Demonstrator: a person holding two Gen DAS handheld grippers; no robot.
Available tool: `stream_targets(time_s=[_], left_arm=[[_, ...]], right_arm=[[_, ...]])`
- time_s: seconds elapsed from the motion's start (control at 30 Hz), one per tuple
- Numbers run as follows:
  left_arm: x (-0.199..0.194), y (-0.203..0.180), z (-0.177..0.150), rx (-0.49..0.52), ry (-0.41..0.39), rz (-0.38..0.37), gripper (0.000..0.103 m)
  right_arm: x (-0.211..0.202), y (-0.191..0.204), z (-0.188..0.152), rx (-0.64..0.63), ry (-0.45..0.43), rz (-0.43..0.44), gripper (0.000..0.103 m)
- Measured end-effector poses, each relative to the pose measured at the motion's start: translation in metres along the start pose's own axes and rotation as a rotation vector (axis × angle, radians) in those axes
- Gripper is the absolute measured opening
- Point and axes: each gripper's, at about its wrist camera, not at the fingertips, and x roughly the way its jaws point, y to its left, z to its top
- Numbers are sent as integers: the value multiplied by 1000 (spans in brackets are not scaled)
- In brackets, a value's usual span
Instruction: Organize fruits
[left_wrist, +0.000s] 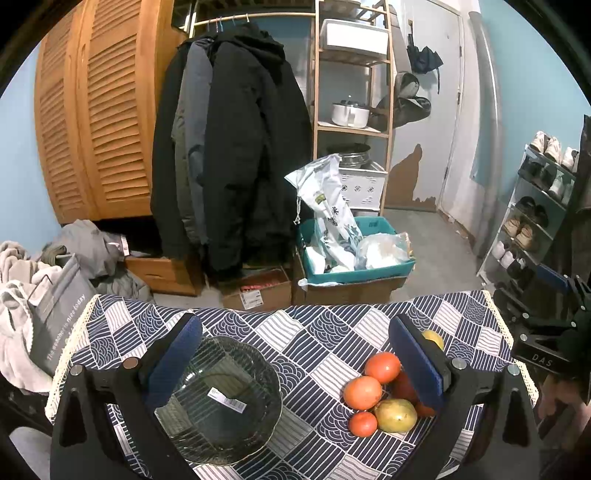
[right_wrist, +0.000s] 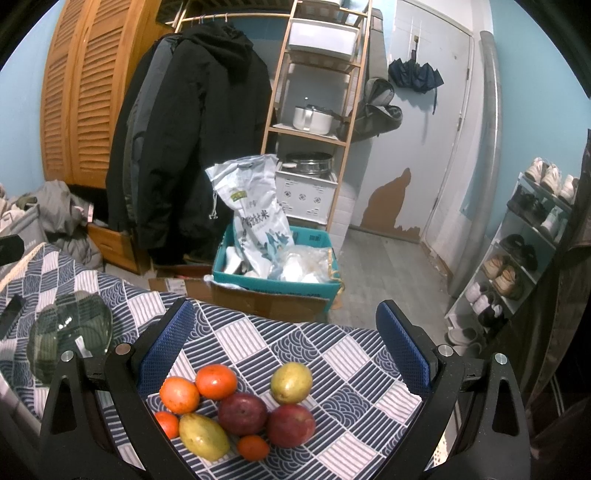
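Several fruits lie in a cluster on the blue-and-white patterned tablecloth (right_wrist: 332, 350): orange tangerines (right_wrist: 216, 381), two dark red fruits (right_wrist: 242, 413) and yellow-green fruits (right_wrist: 291, 382). The cluster also shows in the left wrist view (left_wrist: 382, 367). An empty glass bowl (left_wrist: 225, 398) sits left of the fruits; it appears in the right wrist view (right_wrist: 70, 328) at far left. My left gripper (left_wrist: 295, 365) is open above the table, the bowl under its left finger. My right gripper (right_wrist: 284, 354) is open, hovering over the fruit cluster, holding nothing.
Beyond the table's far edge stand cardboard boxes and a teal crate (right_wrist: 277, 280) holding a rice bag. Dark coats (left_wrist: 229, 147) hang behind. A wooden shelf (left_wrist: 351, 110) and a shoe rack (right_wrist: 524, 251) stand at right. Clothes pile up at left.
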Motion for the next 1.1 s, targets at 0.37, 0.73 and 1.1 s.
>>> stream_targets(time_s=[0.37, 0.73, 1.1], left_arm=[[0, -1, 0, 0, 1, -1, 102], [-2, -10, -4, 1, 6, -1, 102], [4, -20, -8, 18, 33, -3, 102]], right_arm=[[0, -2, -1, -1, 1, 0, 97], [1, -6, -5, 1, 2, -1, 97], [1, -11, -9, 1, 8, -1, 97]])
